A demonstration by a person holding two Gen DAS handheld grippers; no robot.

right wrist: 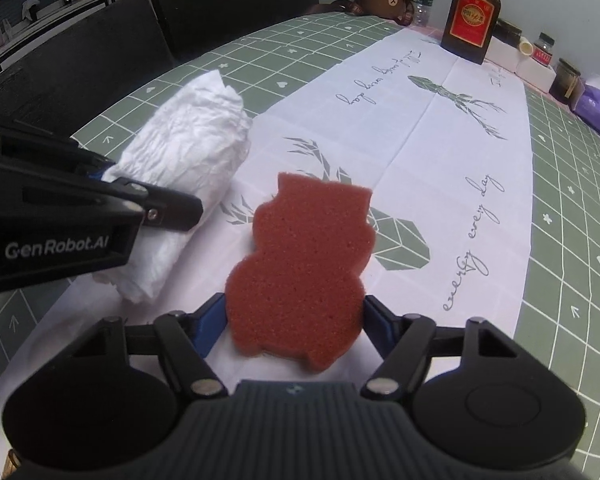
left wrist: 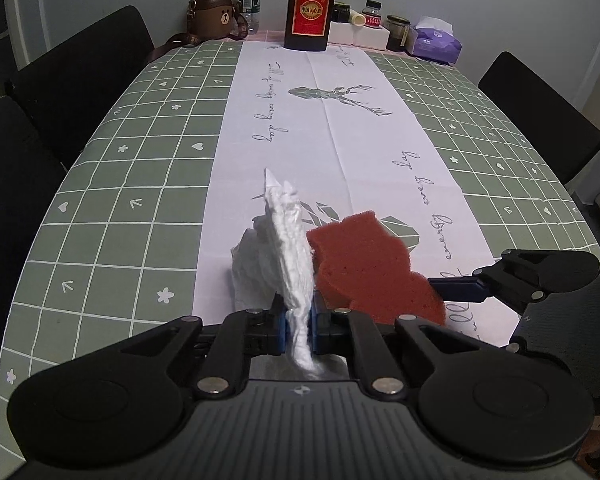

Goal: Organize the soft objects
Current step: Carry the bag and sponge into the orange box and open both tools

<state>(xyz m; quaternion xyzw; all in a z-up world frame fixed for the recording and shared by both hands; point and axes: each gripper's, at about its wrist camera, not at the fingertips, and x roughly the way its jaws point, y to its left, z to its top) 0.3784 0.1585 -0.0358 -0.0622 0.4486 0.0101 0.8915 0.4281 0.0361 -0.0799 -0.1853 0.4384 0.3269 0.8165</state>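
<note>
While the white cloth (left wrist: 290, 248) stands pinched on edge in the left tongs (left wrist: 299, 322), which are clenched on its near end, the red sponge (right wrist: 306, 270) lies flat on the pale runner (left wrist: 340, 136) of the bench (left wrist: 112, 184), just to the cloth's right and touching it or nearly so. The right tongs (right wrist: 294, 322) straddle the sponge's near, wider end, one blue pad on each side. Whether the pads press the foam or merely flank it cannot be told; the foam shows no clear squeeze.

The sponge's long axis runs straight away from the right tongs, ears at the far end, so those tongs are far better placed for it than the left ones. The cloth's long axis likewise runs away from the left tongs, its bulk resting on the bench beyond the pads.

The coming move likely depends on that side-by-side, parallel lie: each tool handles the piece straight in front of it. The bottle (left wrist: 309, 6) and jars (left wrist: 398, 32) stand well apart at the far end.
</note>
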